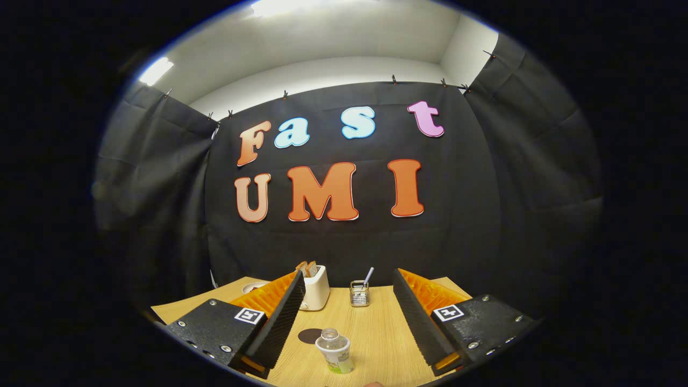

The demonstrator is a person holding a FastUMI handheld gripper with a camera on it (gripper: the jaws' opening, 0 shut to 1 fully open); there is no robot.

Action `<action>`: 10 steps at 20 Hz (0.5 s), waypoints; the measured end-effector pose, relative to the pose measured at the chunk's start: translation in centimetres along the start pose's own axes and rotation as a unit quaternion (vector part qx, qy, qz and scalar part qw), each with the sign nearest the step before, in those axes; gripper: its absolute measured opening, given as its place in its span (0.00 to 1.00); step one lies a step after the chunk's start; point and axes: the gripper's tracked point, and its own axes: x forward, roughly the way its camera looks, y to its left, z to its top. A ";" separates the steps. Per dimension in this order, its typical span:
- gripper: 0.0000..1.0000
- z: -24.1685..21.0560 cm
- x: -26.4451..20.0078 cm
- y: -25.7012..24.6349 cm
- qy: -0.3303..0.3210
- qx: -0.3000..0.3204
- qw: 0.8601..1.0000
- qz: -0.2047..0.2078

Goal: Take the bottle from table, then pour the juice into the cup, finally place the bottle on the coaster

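Observation:
A small plastic bottle [334, 351] with a green label stands upright on the wooden table [376, 328], low between my two fingers and nearer the left one. Just behind it to the left lies a dark round coaster [310, 336], flat on the table. My gripper [348, 293] is held high and stands open, with wide space between the fingers and nothing in them. The bottle is apart from both fingers.
A white toaster [315, 287] with bread slices stands at the table's back, close to the left fingertip. A small wire holder [359, 293] with a stick in it sits beside it. A pale dish [252, 286] peeks out behind the left finger.

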 end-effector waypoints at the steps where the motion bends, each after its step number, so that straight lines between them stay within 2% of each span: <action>1: 0.98 -1.3 0.0 0.3 0.003 -0.003 1.000 0.006; 6: 0.98 -8.8 0.6 1.5 0.041 -0.022 0.999 0.022; 10: 0.98 -13.4 1.5 1.6 0.076 0.004 0.997 0.031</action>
